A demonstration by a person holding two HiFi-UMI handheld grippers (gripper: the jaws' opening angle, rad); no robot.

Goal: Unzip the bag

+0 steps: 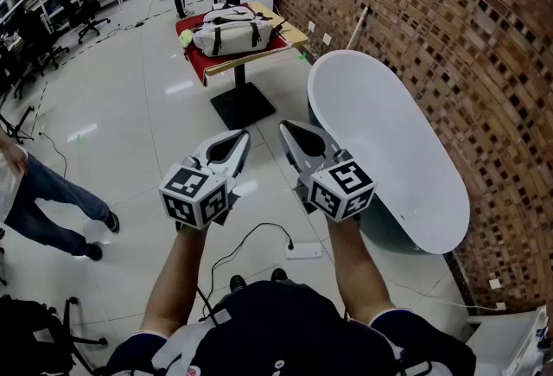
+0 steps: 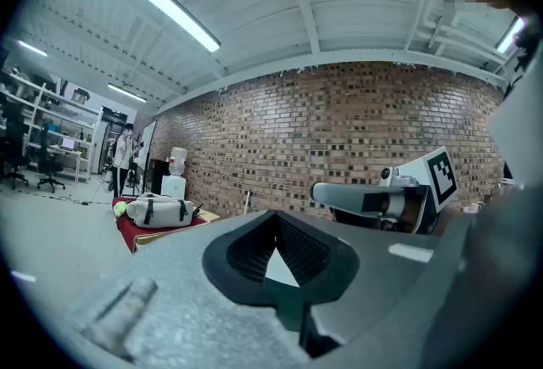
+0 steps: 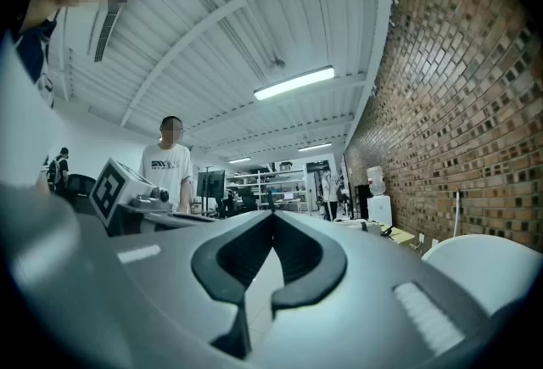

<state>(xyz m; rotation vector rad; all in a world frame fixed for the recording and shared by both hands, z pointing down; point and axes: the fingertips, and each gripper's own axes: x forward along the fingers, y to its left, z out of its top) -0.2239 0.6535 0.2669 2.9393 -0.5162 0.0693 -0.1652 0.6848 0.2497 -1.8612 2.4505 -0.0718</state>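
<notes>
A light grey bag with dark straps lies on a red-covered small table far ahead of me, zipped as far as I can see. The same bag shows small at the left of the left gripper view. My left gripper and right gripper are held level side by side in front of my body, well short of the table. Both are shut with nothing between their jaws. In the left gripper view the right gripper appears at the right.
A large white oval tub stands against the brick wall on the right. A power strip and cable lie on the tiled floor. One person walks at the left, another stands nearby. Shelves and chairs line the far left.
</notes>
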